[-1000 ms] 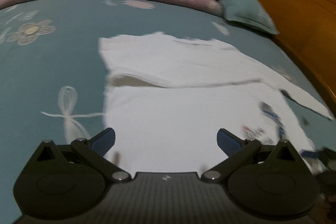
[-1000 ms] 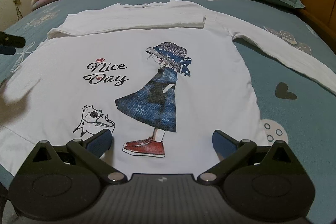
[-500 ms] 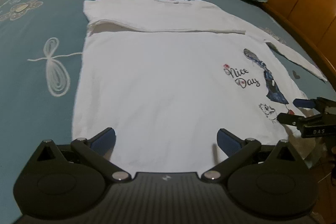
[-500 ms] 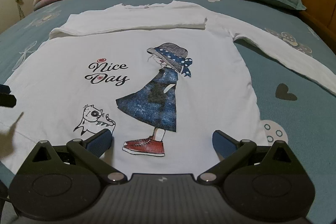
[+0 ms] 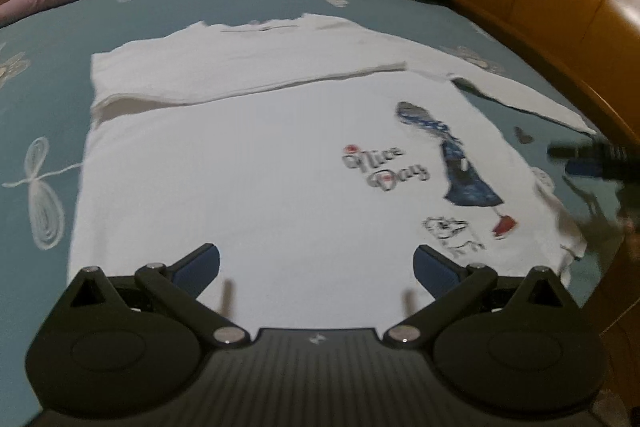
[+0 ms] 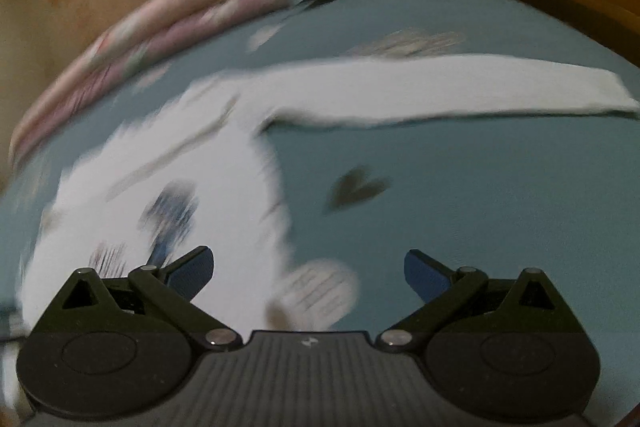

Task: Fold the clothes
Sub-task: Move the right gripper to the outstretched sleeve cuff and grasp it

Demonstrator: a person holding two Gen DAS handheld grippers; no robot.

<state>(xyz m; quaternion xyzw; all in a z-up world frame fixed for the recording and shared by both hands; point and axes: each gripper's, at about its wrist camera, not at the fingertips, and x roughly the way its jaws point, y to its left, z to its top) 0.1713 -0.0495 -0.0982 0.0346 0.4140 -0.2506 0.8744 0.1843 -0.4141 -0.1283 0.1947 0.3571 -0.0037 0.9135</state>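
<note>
- Left wrist view: the left gripper (image 5: 316,263) is wide open and holds nothing. Its blue fingertips (image 5: 198,265) hang over the near edge of the white shirt (image 5: 248,163).
- The shirt lies flat on the teal bed sheet (image 5: 44,75), right in front of these tongs. One sleeve is folded across the top.
- The girl picture (image 5: 460,163) sits to the right of the tongs (a bit blurry).
- Farther right is the right gripper (image 5: 592,159), a dark blur past the shirt's edge.
- Right wrist view: the right gripper (image 6: 308,271) is wide open too, and empty.
- The other sleeve (image 6: 440,87) stretches out ahead of it, well apart from the tongs.
</note>
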